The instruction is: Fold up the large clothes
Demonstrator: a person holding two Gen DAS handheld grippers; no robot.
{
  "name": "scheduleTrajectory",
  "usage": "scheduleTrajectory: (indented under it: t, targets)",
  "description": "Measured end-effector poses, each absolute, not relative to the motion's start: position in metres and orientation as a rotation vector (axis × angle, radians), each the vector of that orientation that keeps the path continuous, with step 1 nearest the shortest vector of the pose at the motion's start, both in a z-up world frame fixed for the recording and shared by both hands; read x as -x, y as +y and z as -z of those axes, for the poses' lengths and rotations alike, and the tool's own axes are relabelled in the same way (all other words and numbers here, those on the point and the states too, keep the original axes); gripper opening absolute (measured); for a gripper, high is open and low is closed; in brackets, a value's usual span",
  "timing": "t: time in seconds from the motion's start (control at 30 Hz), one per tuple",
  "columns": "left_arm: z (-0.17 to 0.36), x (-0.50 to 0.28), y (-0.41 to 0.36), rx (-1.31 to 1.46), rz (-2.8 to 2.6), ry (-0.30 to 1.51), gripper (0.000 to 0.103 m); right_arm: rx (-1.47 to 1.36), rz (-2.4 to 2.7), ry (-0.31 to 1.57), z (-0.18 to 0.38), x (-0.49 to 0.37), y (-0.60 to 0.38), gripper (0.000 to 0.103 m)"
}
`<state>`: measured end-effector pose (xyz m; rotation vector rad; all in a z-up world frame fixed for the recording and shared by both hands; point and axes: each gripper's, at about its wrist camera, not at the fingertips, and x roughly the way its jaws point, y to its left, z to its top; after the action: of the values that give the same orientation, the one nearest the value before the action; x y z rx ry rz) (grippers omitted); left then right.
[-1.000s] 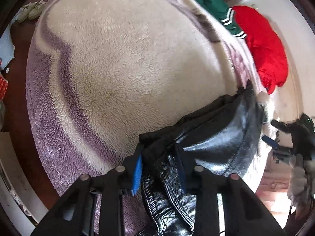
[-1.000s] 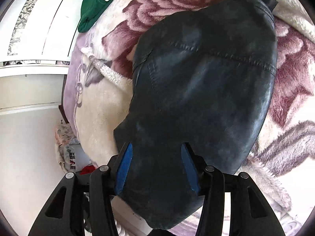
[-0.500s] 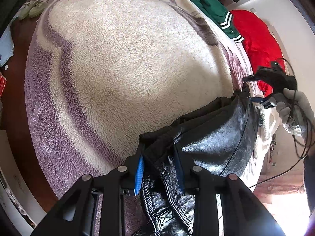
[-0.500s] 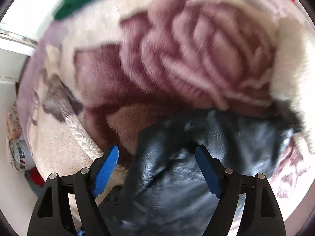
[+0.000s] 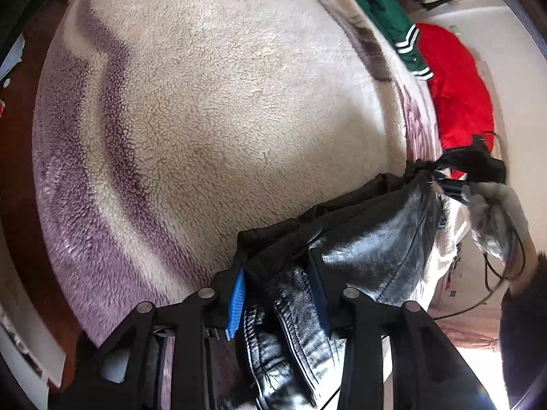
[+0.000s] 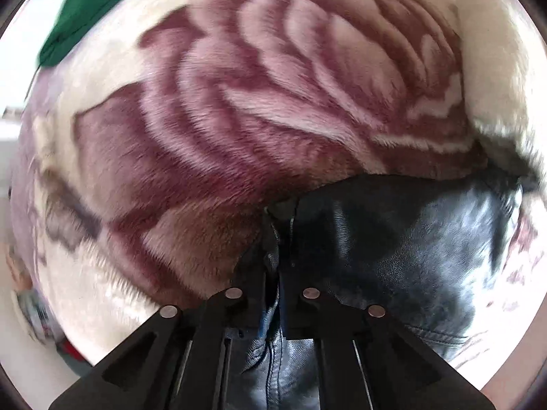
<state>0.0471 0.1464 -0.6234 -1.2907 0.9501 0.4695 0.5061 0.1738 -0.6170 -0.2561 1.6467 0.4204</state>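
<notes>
Both tongs clamped on black leather jacket (image 5: 372, 249): left tongs (image 5: 277, 294) and right tongs (image 6: 278, 239) probably pinch opposite edges. Mid-fold; next, lay it flat on fleece blanket (image 5: 212, 109).

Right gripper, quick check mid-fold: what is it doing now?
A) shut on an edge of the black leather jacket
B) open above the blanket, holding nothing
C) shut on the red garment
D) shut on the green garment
A: in the right wrist view the right gripper has its fingers pinched together on a fold of the black leather jacket, above the rose-patterned blanket.
</notes>
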Motion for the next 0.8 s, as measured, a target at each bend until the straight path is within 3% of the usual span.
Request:
scheduleTrajectory:
  t: [0.03,0.07,0.1,0.13,0.17,0.2,0.4,0.47,0.7,0.8]
  targets:
    - [0.616,-0.05,0.147,1.266,-0.485,0.976,0.036,0.255,-0.461,1.647,0.609,-0.502,0.171,0.019]
    - [0.607,-0.051,0.148,1.234,-0.509,0.986,0.038,0.213,-0.527,1.666,0.599,-0.499,0.163,0.037]
    - [0.596,-0.053,0.148,1.211,-0.504,0.967,0.053,0.171,-0.562,1.677,0.59,-0.496,0.157,0.06]
    - [0.586,-0.056,0.15,1.201,-0.475,0.932,0.068,0.131,-0.588,1.682,0.581,-0.493,0.146,0.067]
    - [0.58,-0.058,0.152,1.194,-0.464,0.915,0.096,0.094,-0.614,1.679,0.572,-0.489,0.133,0.071]
    - [0.569,-0.062,0.152,1.166,-0.46,0.889,0.1,0.064,-0.629,1.676,0.564,-0.483,0.117,0.071]
    - [0.555,-0.13,0.137,1.03,-0.334,0.955,0.1,-0.114,-0.599,1.672,0.547,-0.45,0.008,0.074]
    - [0.563,-0.16,0.132,1.039,-0.317,0.988,0.1,-0.141,-0.562,1.675,0.554,-0.442,-0.026,0.079]
    - [0.645,-0.237,0.147,1.026,-0.396,1.219,0.103,-0.321,-0.467,1.65,0.603,-0.452,-0.111,0.079]
    - [0.63,-0.23,0.148,1.03,-0.371,1.193,0.103,-0.457,-0.528,1.618,0.622,-0.47,-0.122,0.079]
